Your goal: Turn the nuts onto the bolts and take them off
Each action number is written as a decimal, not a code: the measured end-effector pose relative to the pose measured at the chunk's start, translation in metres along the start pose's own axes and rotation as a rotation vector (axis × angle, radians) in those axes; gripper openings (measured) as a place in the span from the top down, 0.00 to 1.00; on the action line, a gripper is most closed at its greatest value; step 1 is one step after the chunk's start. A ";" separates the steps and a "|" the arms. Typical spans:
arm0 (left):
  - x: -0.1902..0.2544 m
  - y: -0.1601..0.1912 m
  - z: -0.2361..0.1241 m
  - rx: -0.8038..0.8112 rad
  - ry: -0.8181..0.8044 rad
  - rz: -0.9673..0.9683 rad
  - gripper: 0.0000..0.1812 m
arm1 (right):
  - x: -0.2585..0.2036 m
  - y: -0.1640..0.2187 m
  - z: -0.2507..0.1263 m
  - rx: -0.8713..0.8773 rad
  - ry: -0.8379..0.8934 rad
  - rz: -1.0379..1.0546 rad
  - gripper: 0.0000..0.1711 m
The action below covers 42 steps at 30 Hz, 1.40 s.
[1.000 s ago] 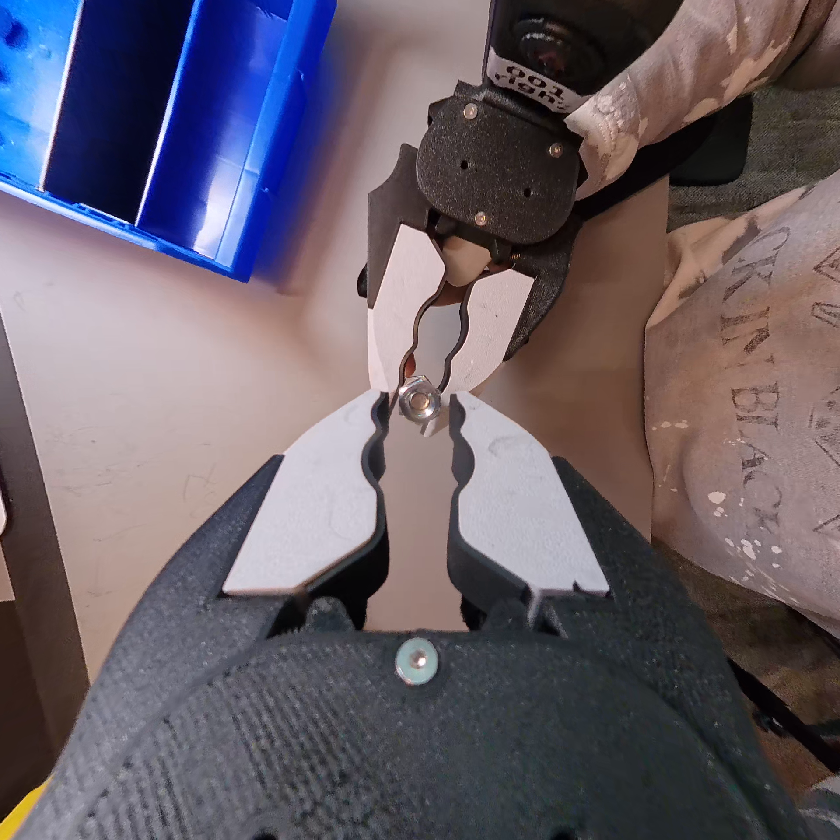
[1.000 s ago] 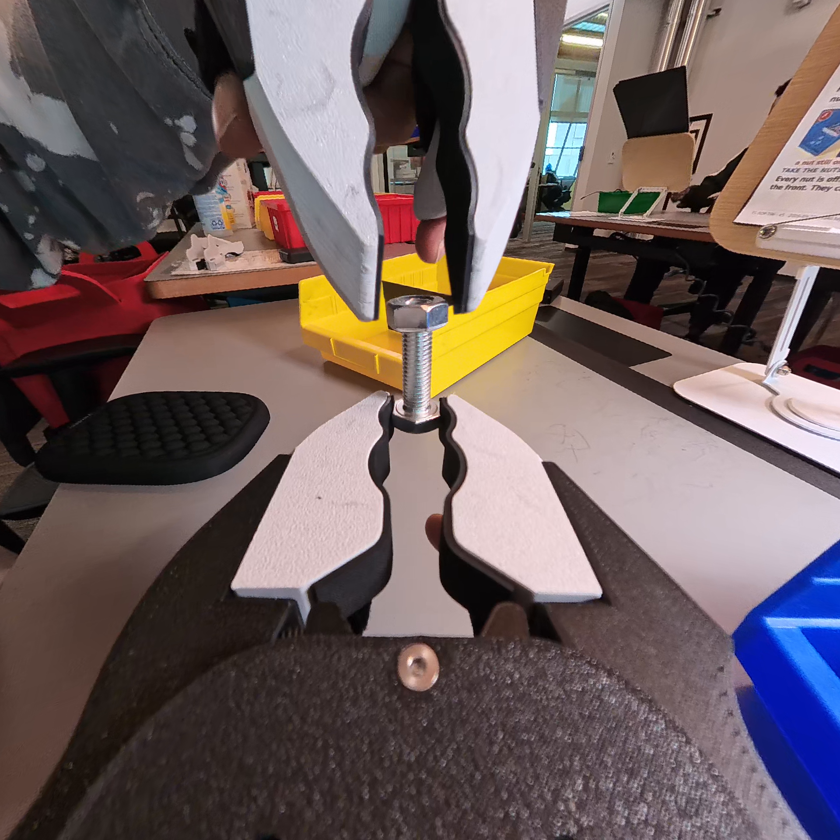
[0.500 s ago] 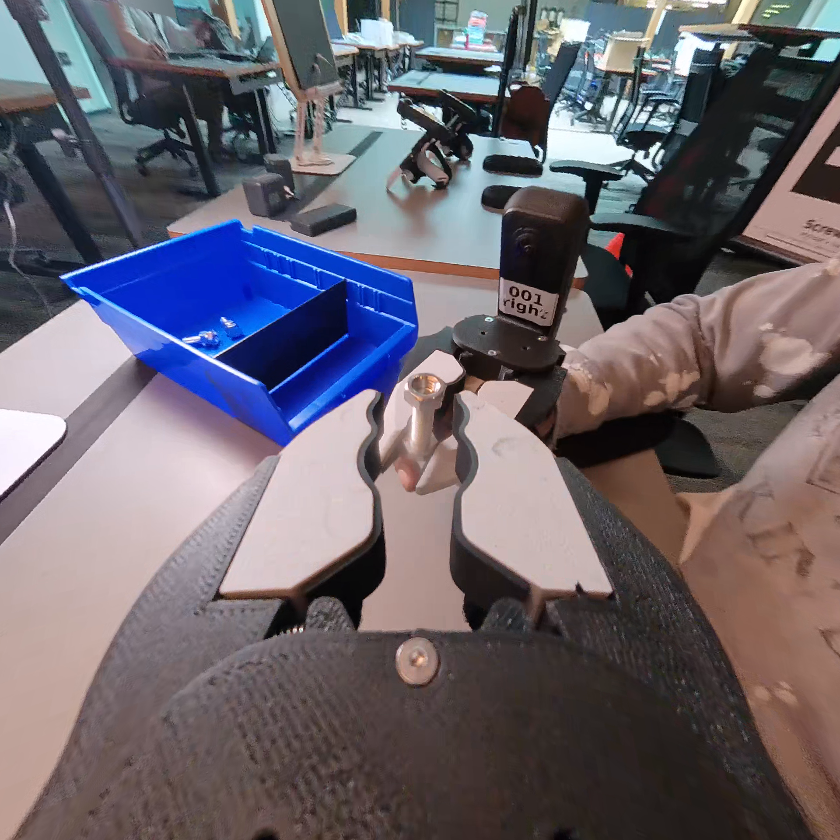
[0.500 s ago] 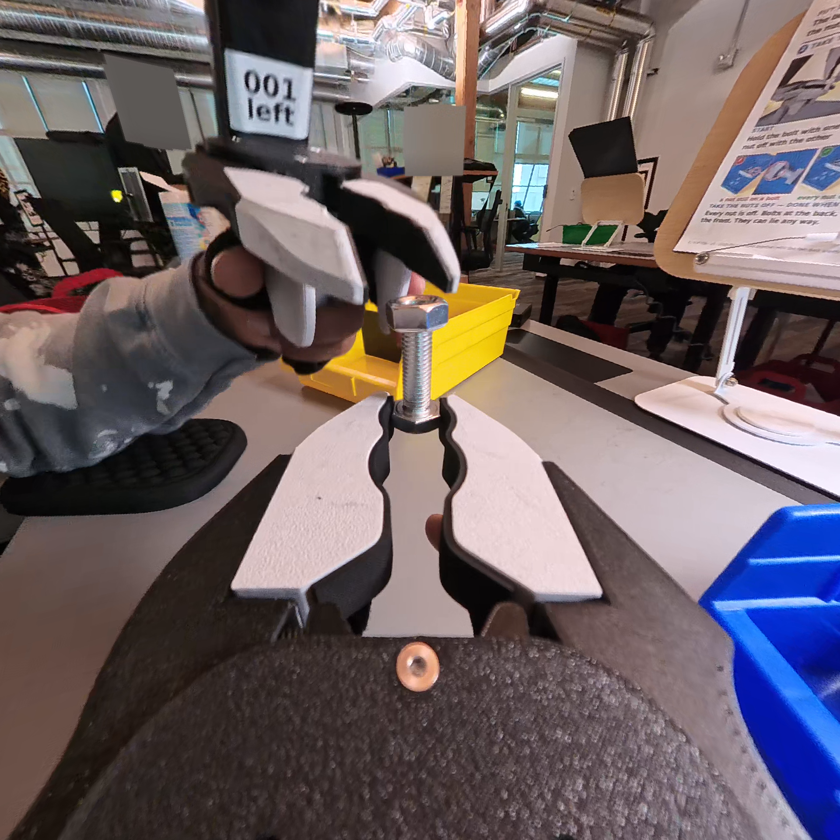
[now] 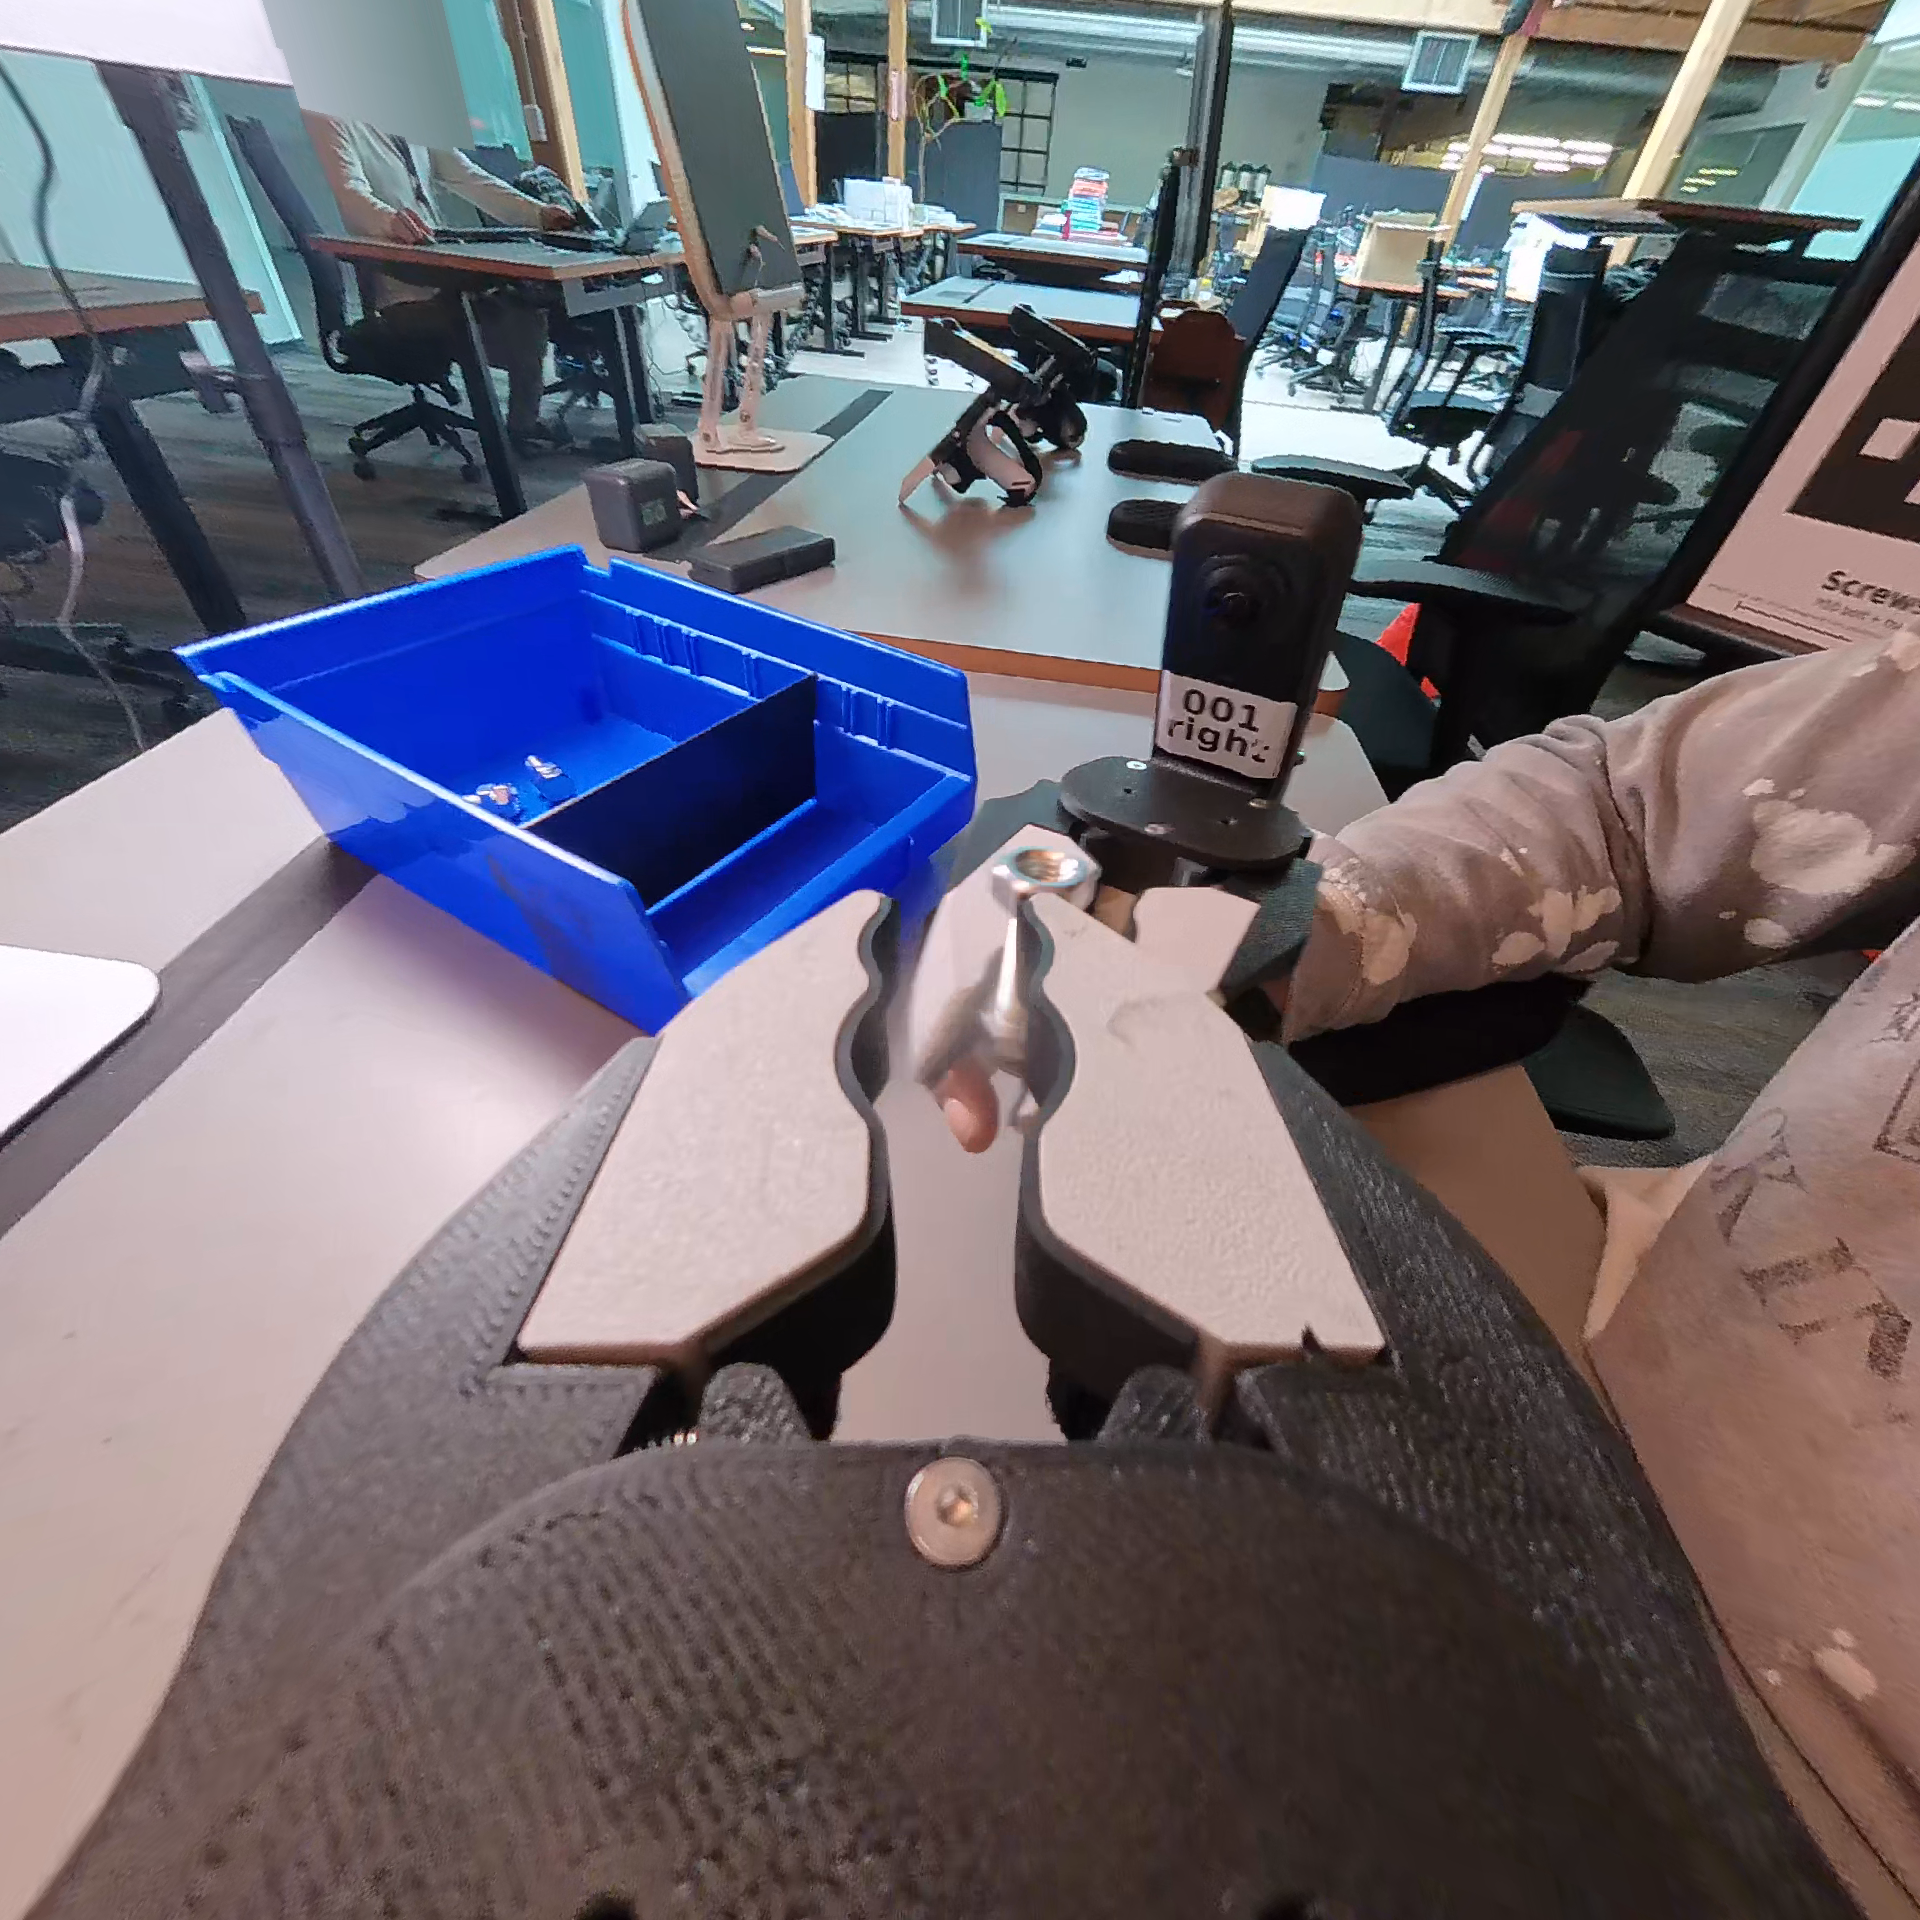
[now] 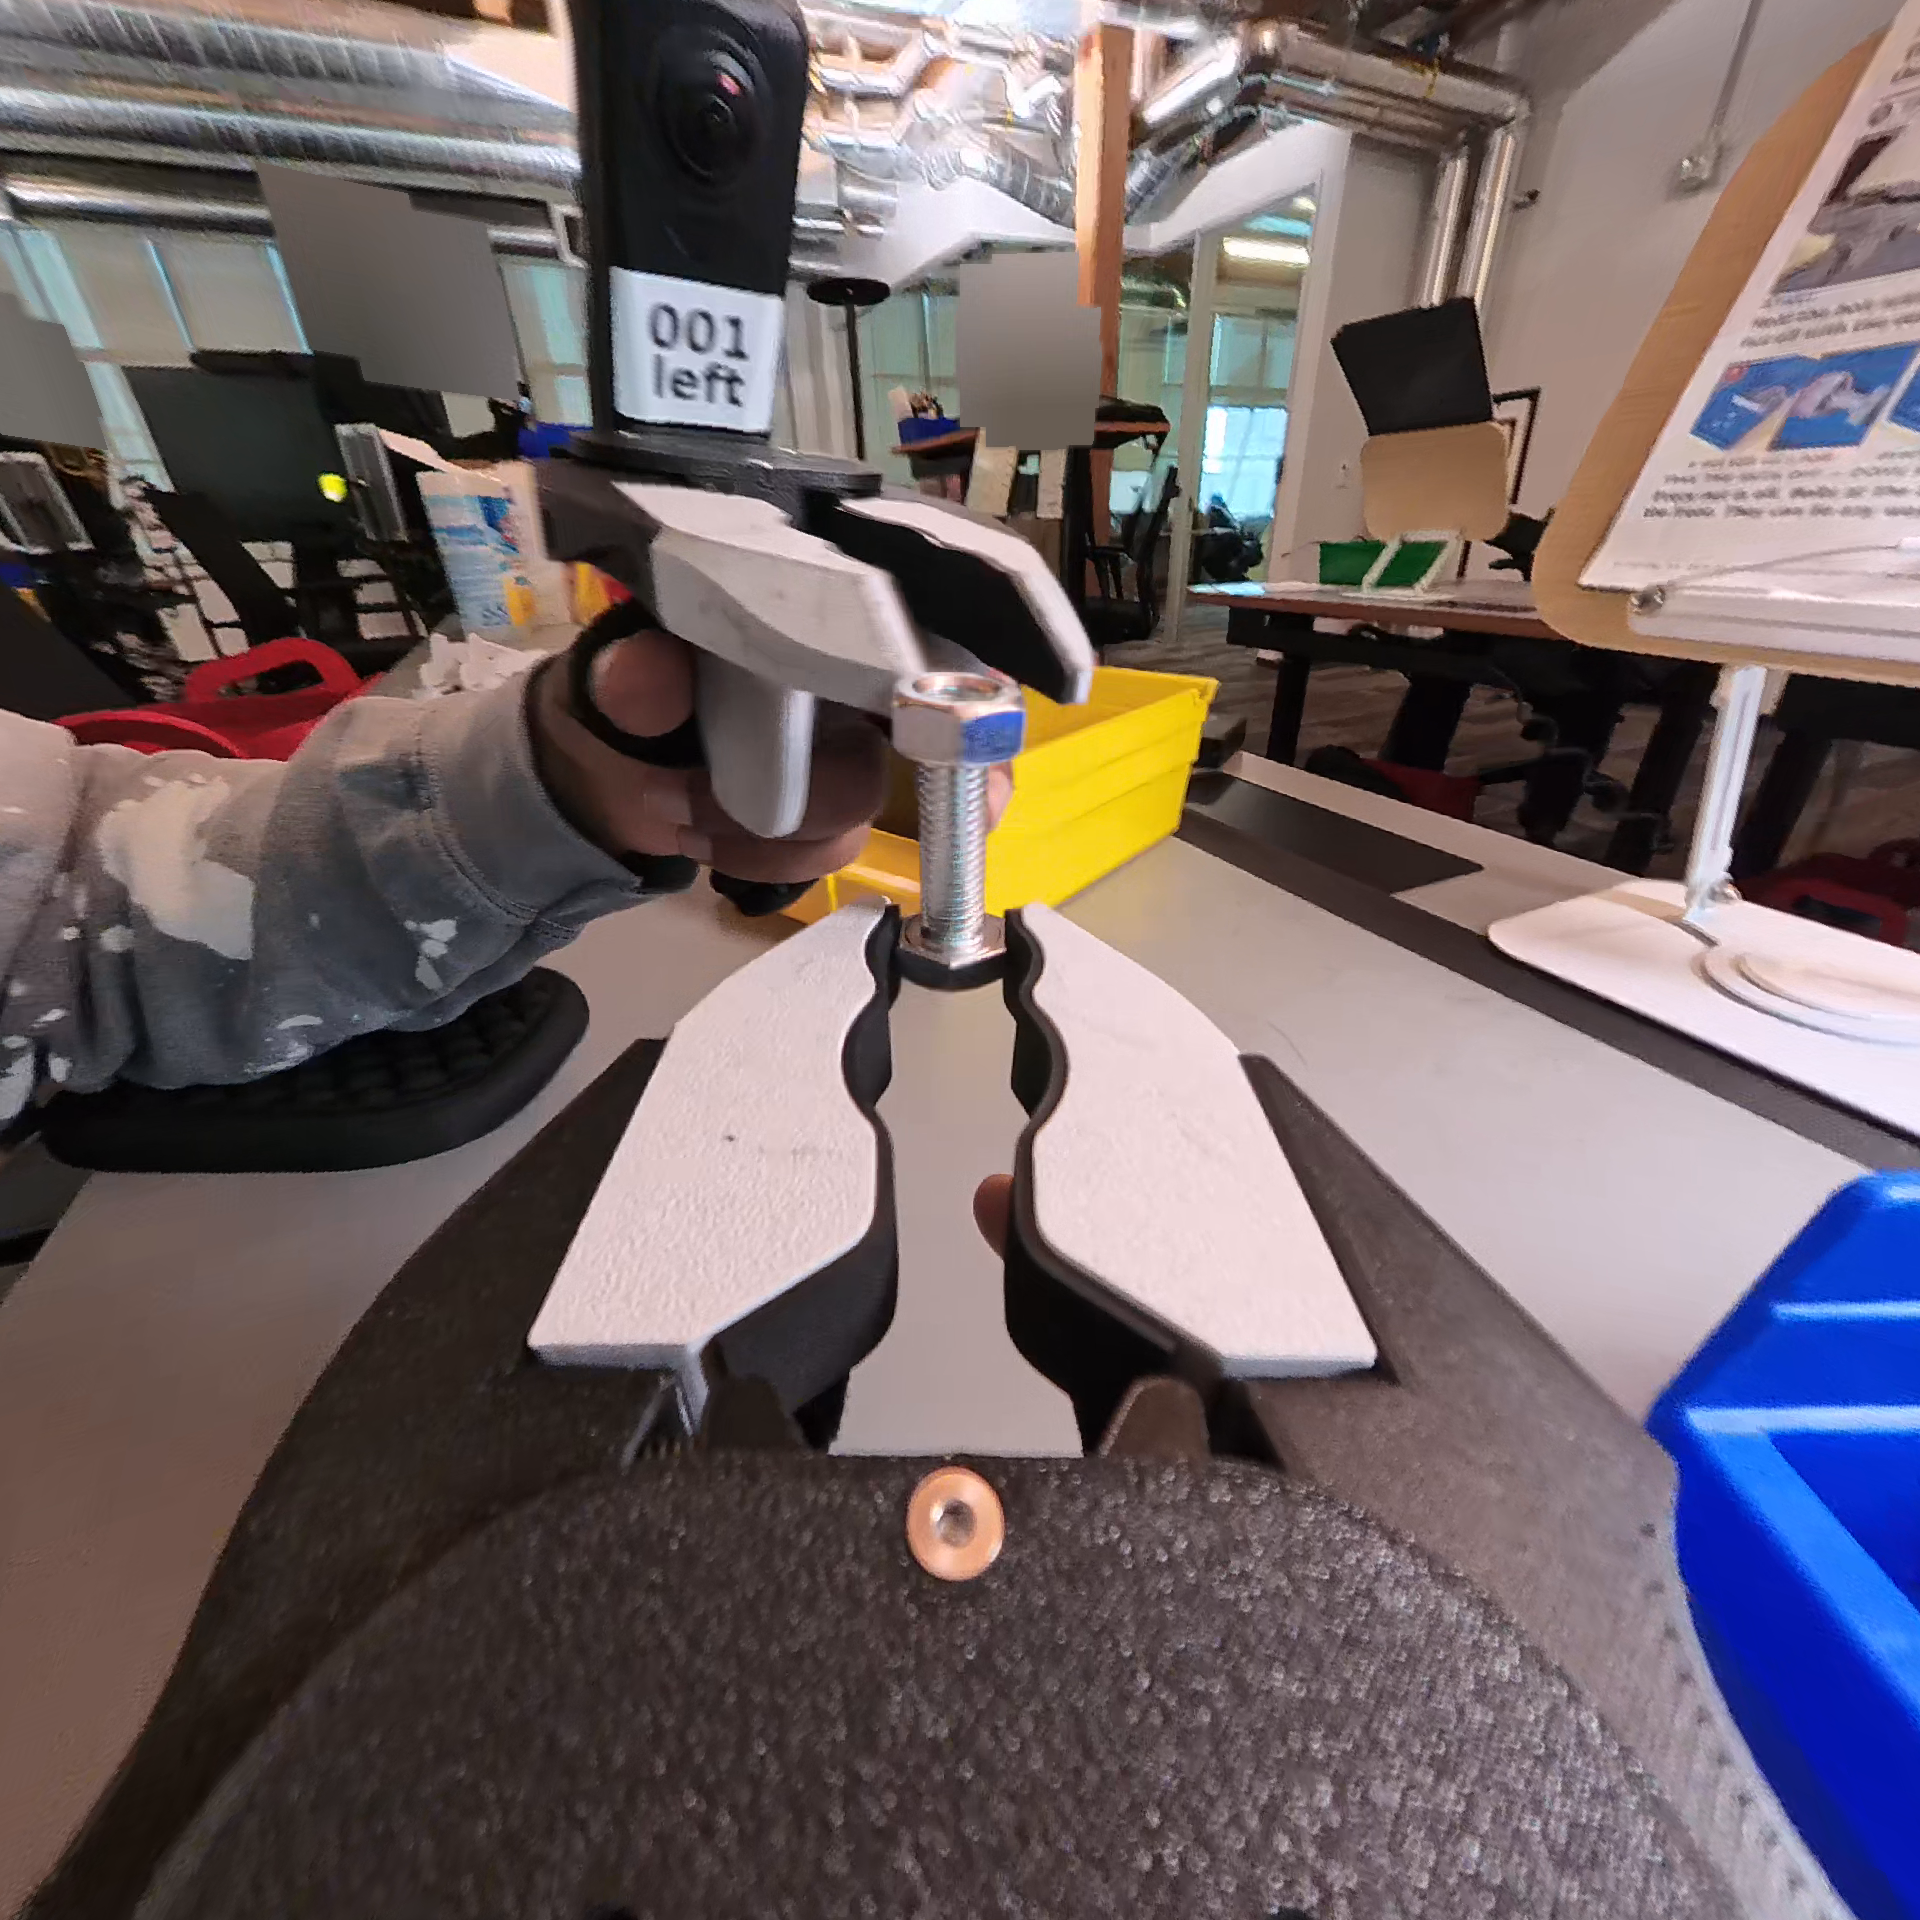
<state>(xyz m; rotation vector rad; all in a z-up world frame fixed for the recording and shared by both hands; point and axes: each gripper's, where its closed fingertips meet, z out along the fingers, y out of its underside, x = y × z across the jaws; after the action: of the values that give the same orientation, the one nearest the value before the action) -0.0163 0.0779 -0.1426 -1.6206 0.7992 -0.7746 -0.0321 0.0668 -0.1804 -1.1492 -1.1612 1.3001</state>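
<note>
A silver bolt (image 6: 956,842) stands upright, threads up, with a hex nut (image 6: 956,717) at its top end. My right gripper (image 6: 954,930) is shut on the bolt's head. My left gripper (image 6: 987,655) lies level, and its fingertips sit just above and behind the nut. In the left wrist view the left gripper (image 5: 961,914) has a narrow gap between its fingers with nothing in it. The nut (image 5: 1042,873) shows just past its right fingertip, on the bolt (image 5: 1006,977).
A blue divided bin (image 5: 436,769) with a few small metal parts (image 5: 509,790) sits on the grey table, close to the right gripper's right side (image 6: 1766,1455). A yellow bin (image 6: 1091,769) stands behind the bolt. A black pad (image 6: 312,1081) and a sign stand's white base (image 6: 1662,956) flank it. My hands' fingertips stand some 4 cm from each other.
My left gripper has swung from pointing straight down over the nut to lying level beside it, and the nut is no longer between its tips. The right gripper holds the bolt still.
</note>
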 end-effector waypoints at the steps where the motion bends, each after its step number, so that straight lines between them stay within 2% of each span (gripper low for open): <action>1: -0.002 -0.001 -0.001 0.008 -0.011 0.002 0.89 | -0.004 -0.003 -0.001 0.021 -0.021 -0.006 0.89; 8: 0.009 -0.008 -0.003 0.077 0.068 -0.057 0.85 | -0.003 -0.007 -0.003 0.032 -0.011 -0.019 0.89; 13: 0.009 0.001 0.006 0.037 0.055 -0.050 0.84 | -0.001 -0.003 -0.002 0.010 0.006 -0.017 0.89; 16: -0.012 0.006 0.002 0.027 -0.051 -0.059 0.92 | -0.007 -0.012 -0.005 0.062 -0.035 -0.021 0.89; 19: -0.006 0.001 -0.002 0.083 0.023 -0.110 0.89 | -0.006 -0.013 -0.005 0.054 -0.022 -0.044 0.89; 23: 0.003 0.001 0.001 0.091 0.062 -0.086 0.87 | 0.001 -0.005 -0.003 0.010 0.007 -0.036 0.89; 29: -0.008 0.009 0.000 0.084 0.030 -0.124 0.87 | 0.013 0.007 -0.003 -0.058 0.051 -0.018 0.89; 42: -0.038 0.040 -0.003 0.016 -0.059 -0.159 0.87 | 0.026 0.006 -0.008 -0.040 0.080 0.018 0.89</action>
<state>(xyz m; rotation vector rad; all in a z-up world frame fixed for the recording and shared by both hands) -0.0434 0.1014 -0.1845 -1.6995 0.6256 -0.8393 -0.0258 0.0926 -0.1874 -1.2326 -1.1253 1.2380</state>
